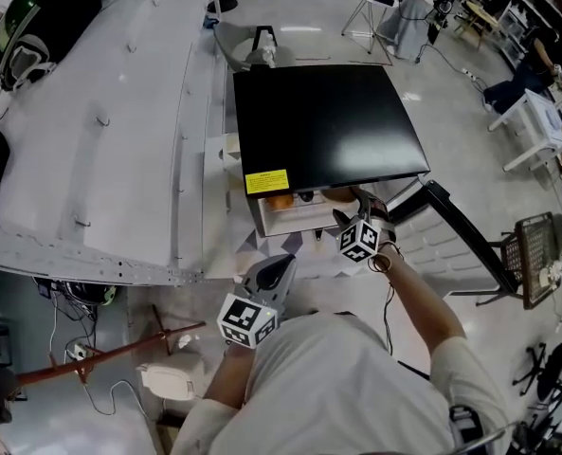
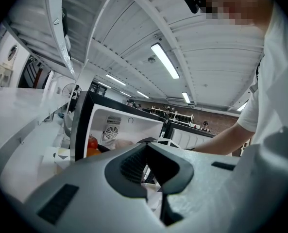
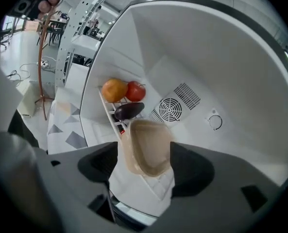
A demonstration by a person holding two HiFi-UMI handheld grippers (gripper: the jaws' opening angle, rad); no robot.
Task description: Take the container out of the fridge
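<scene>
A small fridge [image 1: 328, 126] with a black top stands open in front of me. Inside it, in the right gripper view, a beige plastic container [image 3: 146, 147] lies on the white floor of the fridge. My right gripper [image 3: 144, 153] reaches into the fridge with its jaws wide open on either side of the container; I cannot see the pads pressing on it. In the head view the right gripper [image 1: 354, 207] disappears under the fridge's top edge. My left gripper [image 1: 282, 265] hangs low in front of the fridge, shut and empty, and its view shows the left gripper [image 2: 147, 147] pointing at the fridge's opening.
On a white rack at the fridge's left lie an orange [image 3: 114, 90], a red fruit [image 3: 136, 91] and a dark eggplant [image 3: 129, 110]. The fridge door [image 1: 456, 226] stands swung out to the right. A long white panel [image 1: 91, 140] runs along the left.
</scene>
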